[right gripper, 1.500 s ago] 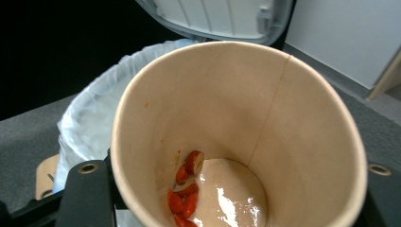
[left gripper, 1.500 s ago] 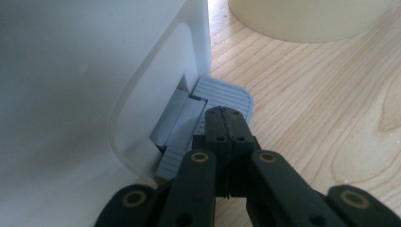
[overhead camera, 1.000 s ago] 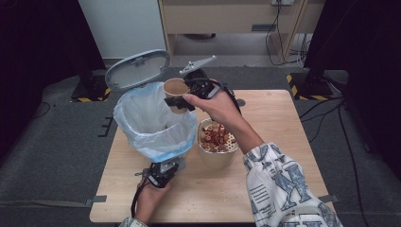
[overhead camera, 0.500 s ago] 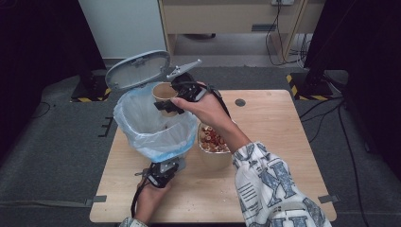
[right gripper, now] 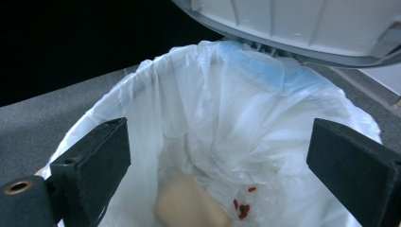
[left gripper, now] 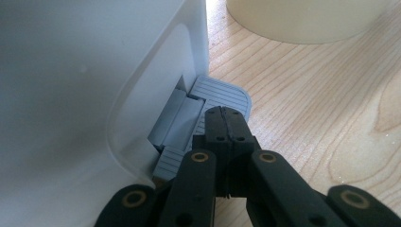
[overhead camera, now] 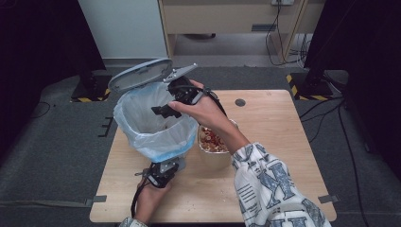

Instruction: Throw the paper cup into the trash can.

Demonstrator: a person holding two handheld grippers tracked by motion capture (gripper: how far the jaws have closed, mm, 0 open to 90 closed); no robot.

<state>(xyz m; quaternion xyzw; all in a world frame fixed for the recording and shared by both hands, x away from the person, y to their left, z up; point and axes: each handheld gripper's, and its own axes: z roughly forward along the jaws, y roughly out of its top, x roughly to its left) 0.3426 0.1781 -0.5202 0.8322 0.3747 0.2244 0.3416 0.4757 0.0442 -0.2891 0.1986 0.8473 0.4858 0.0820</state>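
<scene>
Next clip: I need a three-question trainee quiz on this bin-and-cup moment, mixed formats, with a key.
1. True or false: the right hand-held gripper holds a cup between its jaws.
2. Multiple choice: the left hand-held gripper is pressing on
A. the bowl's rim
B. the bin's grey pedal
C. the bin's lid
3. Fill in: the beige cup lies inside the ____, beside a few red bits.

Key:
1. False. The jaws have just been opening and stand wide apart over the bin, with nothing between them.
2. B. The shut jaws sit on the pedal, and the lid is up.
3. bag-lined bin
</scene>
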